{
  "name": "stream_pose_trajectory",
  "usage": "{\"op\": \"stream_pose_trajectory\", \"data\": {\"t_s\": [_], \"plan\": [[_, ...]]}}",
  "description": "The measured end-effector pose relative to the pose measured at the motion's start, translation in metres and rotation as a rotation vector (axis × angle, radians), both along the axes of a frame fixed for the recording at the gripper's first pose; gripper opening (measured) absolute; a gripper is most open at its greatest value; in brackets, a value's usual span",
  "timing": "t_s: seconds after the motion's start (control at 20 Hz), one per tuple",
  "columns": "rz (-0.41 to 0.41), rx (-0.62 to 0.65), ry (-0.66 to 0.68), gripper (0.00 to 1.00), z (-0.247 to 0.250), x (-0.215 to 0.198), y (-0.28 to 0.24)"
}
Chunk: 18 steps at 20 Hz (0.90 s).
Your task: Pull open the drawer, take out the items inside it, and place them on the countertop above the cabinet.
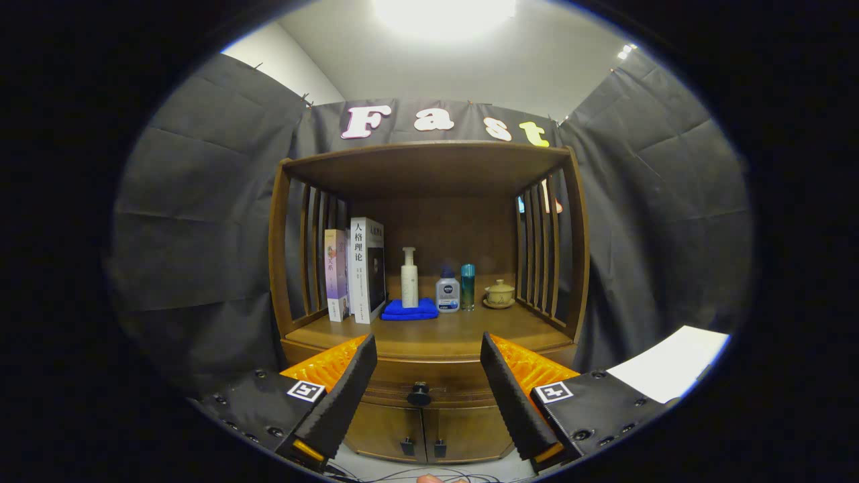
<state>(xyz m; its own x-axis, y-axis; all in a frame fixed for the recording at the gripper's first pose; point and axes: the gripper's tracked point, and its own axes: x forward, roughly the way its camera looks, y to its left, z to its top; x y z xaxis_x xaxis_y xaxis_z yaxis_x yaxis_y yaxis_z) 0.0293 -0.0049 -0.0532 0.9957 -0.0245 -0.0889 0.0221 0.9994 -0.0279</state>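
Observation:
A brown wooden cabinet [429, 168] stands ahead against the booth wall. Its drawer [429, 386] is closed, with a small dark round knob [419, 394] on the front, seen between my fingers and a little beyond them. The countertop [436, 335] lies just above the drawer, bare at its front. My gripper [425, 359] is open, its fingers spread wide to either side of the knob, touching nothing. The drawer's contents are hidden.
On the countertop's back stand two books [356, 268], a white pump bottle [409, 278] on a folded blue cloth [409, 310], a small clear bottle [447, 294], a teal bottle [468, 286] and a lidded cup [500, 293]. Two lower doors [423, 433] sit under the drawer. A white sheet [671, 369] lies right.

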Motion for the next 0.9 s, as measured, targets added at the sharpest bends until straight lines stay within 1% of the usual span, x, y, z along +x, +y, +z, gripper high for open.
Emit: {"op": "stream_pose_trajectory", "data": {"t_s": [0.1,0.25,0.45,0.7,0.9], "plan": [[-0.001,0.018,0.018,0.97,-0.012,0.009,-0.004],[0.039,0.025,0.043,0.98,-0.030,0.025,-0.002],[0.018,0.031,0.076,0.98,-0.050,0.046,-0.013],[0.018,0.076,0.173,0.98,-0.098,0.066,-0.011],[0.005,0.073,0.219,0.98,-0.126,0.079,-0.012]]}}
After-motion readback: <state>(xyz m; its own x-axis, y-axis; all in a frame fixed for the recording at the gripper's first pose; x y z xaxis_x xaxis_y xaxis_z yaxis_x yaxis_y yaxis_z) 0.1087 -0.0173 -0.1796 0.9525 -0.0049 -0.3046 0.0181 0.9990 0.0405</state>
